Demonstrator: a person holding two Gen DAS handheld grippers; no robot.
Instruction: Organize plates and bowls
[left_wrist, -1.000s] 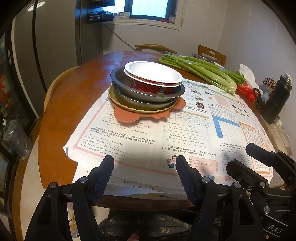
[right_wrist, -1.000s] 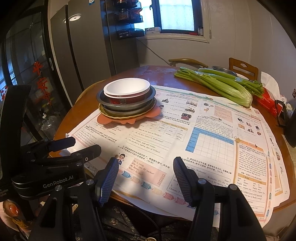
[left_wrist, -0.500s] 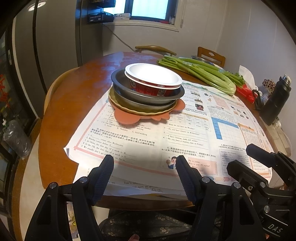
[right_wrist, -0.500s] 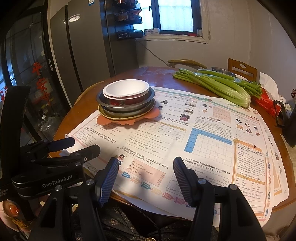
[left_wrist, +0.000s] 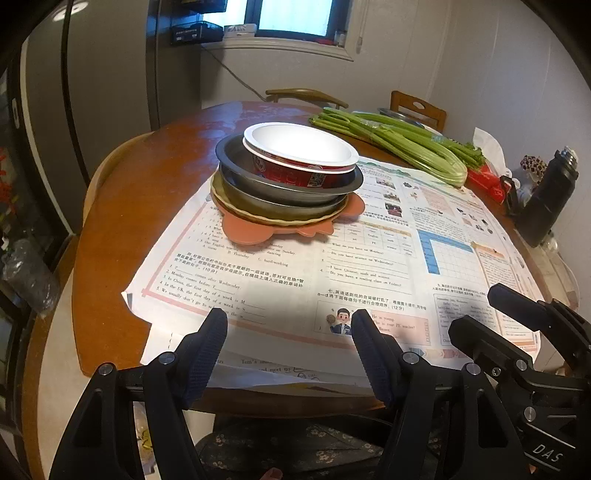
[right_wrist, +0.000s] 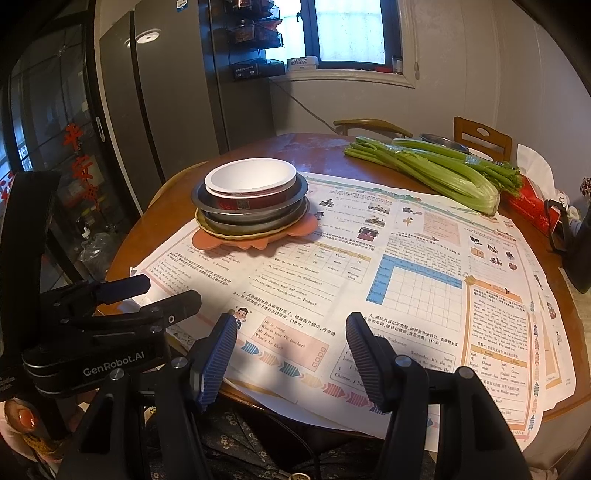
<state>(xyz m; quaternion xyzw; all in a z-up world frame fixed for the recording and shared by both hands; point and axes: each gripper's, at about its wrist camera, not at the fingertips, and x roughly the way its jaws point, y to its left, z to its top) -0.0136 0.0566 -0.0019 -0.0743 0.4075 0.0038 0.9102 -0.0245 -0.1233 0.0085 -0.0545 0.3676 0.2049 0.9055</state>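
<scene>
Both the left gripper (left_wrist: 288, 325) and right gripper (right_wrist: 291, 332) hover spread and empty at the table's (left_wrist: 147, 177) near edge, well short of the stack (left_wrist: 288, 184) on the spread papers (right_wrist: 369, 266). Its top paper bowl (left_wrist: 299, 151) sits mouth-up, round with no long axis; likely light and crushable, it is best pinched at the rim.

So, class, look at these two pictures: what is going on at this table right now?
A person holds two grippers, the left gripper and right gripper, both with jaws open and empty, near the table's front edge. Across the printed paper stands a stack: a white-lined red bowl in a metal dish, on a yellowish plate and an orange plate. Nothing is gripped yet.
</scene>
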